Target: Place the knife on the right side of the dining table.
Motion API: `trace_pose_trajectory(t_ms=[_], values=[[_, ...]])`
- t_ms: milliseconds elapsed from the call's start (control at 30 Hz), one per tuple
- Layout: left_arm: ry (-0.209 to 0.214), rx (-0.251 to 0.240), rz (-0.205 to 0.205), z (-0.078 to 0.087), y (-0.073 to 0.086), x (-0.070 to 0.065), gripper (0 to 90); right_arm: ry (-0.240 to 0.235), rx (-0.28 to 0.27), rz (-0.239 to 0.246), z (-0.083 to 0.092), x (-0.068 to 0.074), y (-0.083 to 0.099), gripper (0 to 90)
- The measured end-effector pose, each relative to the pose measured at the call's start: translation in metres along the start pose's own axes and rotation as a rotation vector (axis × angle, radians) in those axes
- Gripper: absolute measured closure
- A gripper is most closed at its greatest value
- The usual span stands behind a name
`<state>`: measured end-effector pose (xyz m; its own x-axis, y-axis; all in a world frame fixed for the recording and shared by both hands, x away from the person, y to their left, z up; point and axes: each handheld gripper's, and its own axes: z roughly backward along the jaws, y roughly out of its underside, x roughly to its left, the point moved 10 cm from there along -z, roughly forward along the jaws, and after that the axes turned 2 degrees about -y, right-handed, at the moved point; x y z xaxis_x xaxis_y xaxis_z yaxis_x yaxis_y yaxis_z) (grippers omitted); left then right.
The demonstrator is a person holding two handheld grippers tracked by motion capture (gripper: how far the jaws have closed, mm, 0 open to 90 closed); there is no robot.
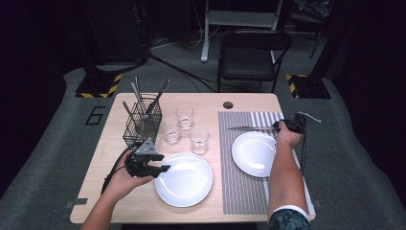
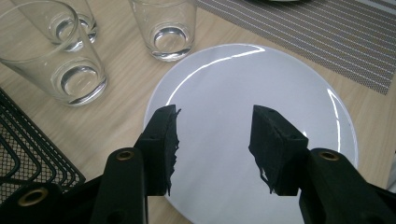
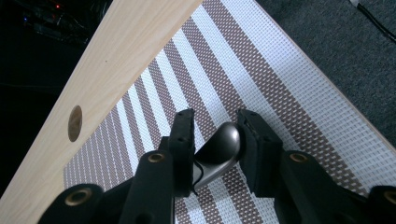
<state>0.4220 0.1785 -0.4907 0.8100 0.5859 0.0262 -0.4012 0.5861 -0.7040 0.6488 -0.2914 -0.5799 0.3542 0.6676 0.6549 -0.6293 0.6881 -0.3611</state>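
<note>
Two white plates are lying on the wooden table [image 1: 119,201]. Nearest the person, the near plate [image 1: 184,179] is resting on bare wood, and the left gripper [image 1: 155,165] is hovering over its left rim with its jaws spread apart and nothing between them; in the left gripper view the plate [image 2: 261,93] is showing glossy and bare under the fingertips [image 2: 166,140]. Three clear glasses [image 1: 198,140] are standing just beyond that plate, grouped close together, with a black wire caddy [image 1: 141,123] holding upright cutlery beside them on the left. To the right, a striped placemat [image 1: 244,177] is running from the near edge almost to the far edge, and the second plate [image 1: 253,153] is sitting on it. Farther back, the right gripper [image 1: 277,126] is clamping the handle end of a table knife [image 1: 249,128], which is lying flat across the mat just past the second plate, blade pointing left. In the right gripper view the rounded metal handle [image 3: 219,151] is sitting tilted between the pads. Beyond the knife, the mat's far stripes and a strip of bare wood with a round hole [image 1: 228,105] are lying open; a black chair [image 1: 251,55] is standing past the table's far edge
</note>
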Motion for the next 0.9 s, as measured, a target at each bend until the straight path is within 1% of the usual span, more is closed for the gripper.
trace_pose_trajectory(t_ms=[33,233,367,500,633,700,767,900], values=[[0.0,0.001,0.0,0.0,0.0001,0.0,51.1,0.005,-0.001,0.014,-0.0001,0.0005,0.0002,67.0],[-0.005,-0.005,0.006,-0.0011,0.0,0.0004,51.1,0.007,0.007,0.016,-0.0003,0.0011,0.0,65.9],[0.0,0.002,0.008,-0.0013,0.0006,0.0,51.1,0.004,0.008,0.023,-0.0009,0.0015,-0.0007,65.5],[-0.004,-0.006,0.01,-0.0013,0.0002,0.0003,51.1,0.009,0.01,0.022,-0.0009,0.0023,-0.0006,64.4],[0.001,0.006,0.003,0.0002,0.0011,0.0009,51.2,0.019,0.008,0.032,-0.0009,0.0023,-0.0009,64.4],[0.001,0.005,0.004,0.0003,0.0011,0.001,51.2,0.029,0.006,0.041,-0.0008,0.0019,-0.001,64.4],[0.001,0.004,0.004,0.0004,0.001,0.0008,51.3,0.036,0.008,0.038,-0.0004,0.0027,-0.001,64.3],[-0.003,0.0,0.005,-0.0004,0.0008,0.0008,51.3,0.035,0.0,0.049,0.0006,0.0036,-0.0027,64.3]])
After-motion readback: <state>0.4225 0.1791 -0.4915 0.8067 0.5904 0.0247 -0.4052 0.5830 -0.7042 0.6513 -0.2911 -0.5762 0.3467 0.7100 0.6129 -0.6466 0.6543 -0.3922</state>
